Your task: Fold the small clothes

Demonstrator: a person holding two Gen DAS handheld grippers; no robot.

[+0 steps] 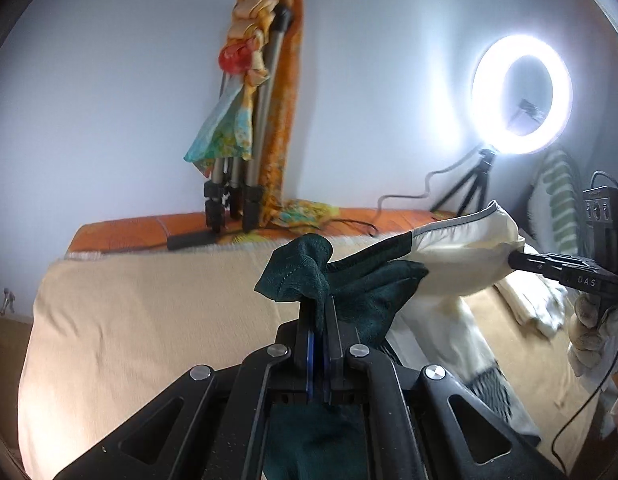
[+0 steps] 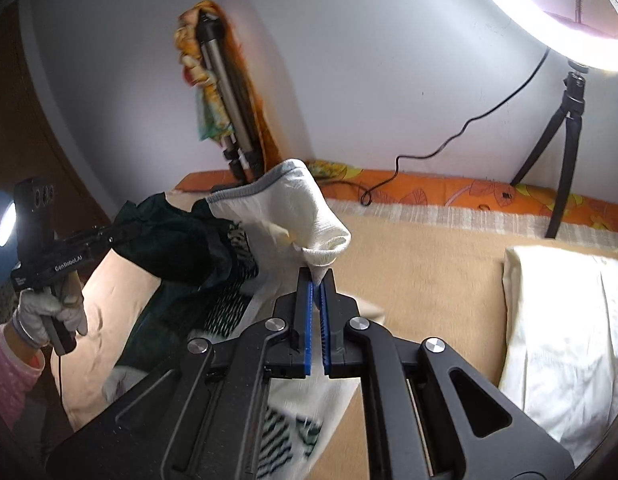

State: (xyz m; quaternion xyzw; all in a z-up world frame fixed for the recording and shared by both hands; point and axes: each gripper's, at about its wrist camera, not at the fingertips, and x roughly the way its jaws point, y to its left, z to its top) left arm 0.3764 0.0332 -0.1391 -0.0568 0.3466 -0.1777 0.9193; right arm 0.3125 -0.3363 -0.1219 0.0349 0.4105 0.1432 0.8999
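Both my grippers, left gripper (image 1: 317, 312) and right gripper (image 2: 317, 280), pinch the garment (image 2: 293, 208) aloft, unfolded; one folded cloth (image 2: 565, 340) lies nearby.

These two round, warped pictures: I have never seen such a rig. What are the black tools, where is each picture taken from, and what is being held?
There is no robot here. A person holds a black pistol-grip tool in each gloved hand, and each tool ends in two jaws. A wide-angle camera sits on each tool and looks forward along its jaws, hence the round warped pictures.

One picture looks out from the left gripper, the other from the right gripper. Each view also catches the other tool off to one side.

Both grippers are shut on one small garment: the left pinches its dark green part, the right its cream part. It hangs lifted between them above a bed with a beige blanket. On the blanket lies a pile of white cloth. By the wall stand a lit ring light and a folded tripod draped with colourful scarves.
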